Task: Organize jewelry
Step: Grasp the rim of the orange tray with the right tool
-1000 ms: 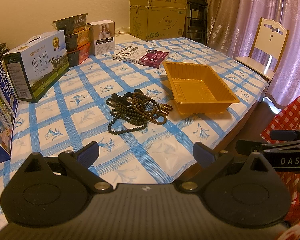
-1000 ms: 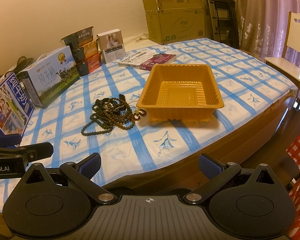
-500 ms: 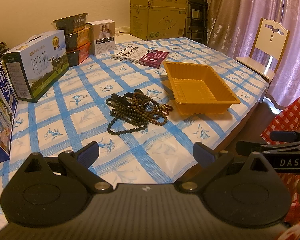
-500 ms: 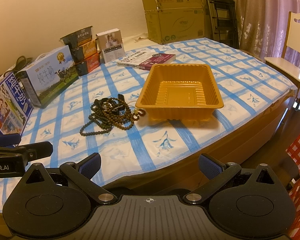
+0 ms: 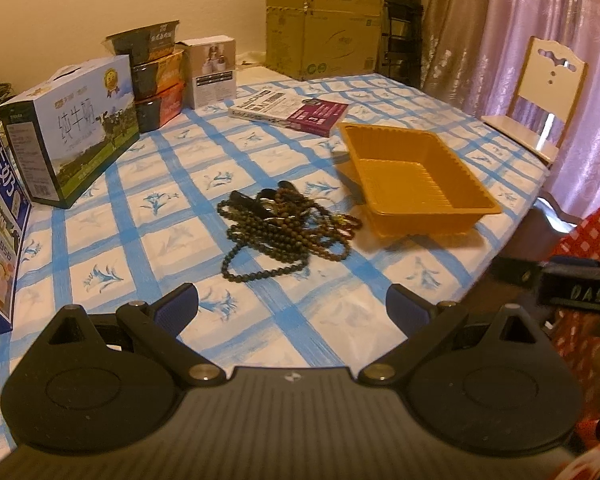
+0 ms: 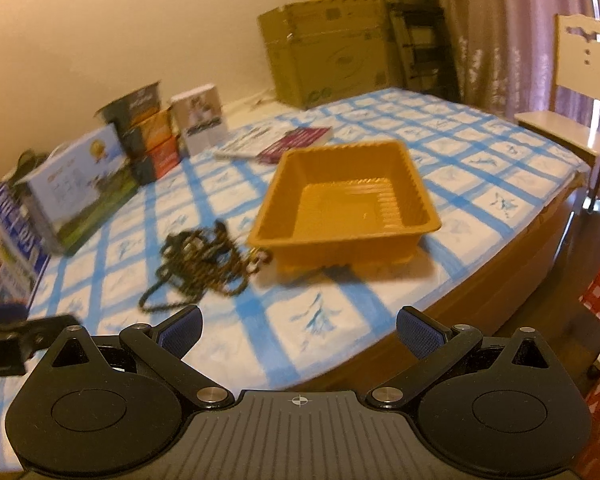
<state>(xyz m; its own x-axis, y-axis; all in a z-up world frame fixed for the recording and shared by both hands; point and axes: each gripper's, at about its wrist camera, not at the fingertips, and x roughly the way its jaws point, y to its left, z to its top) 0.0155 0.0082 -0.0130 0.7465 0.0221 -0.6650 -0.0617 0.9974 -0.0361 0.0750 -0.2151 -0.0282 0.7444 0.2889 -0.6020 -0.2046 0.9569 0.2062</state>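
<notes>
Lying in a tangled heap on the blue-checked tablecloth (image 5: 148, 236), the beads (image 5: 286, 232) sit just beside the left wall of an orange tray (image 5: 412, 184), near the table's front edge, with a few strands touching or nearly touching the tray's base in the blurred right wrist view. The left gripper (image 5: 292, 308) hangs above the front edge with its jaws spread wide and nothing between them, and the right gripper (image 6: 298, 328) is likewise spread and empty, well short of the beads. Cartons (image 5: 76, 128) line the table's left edge and a book (image 5: 292, 110) lies behind the tray.
</notes>
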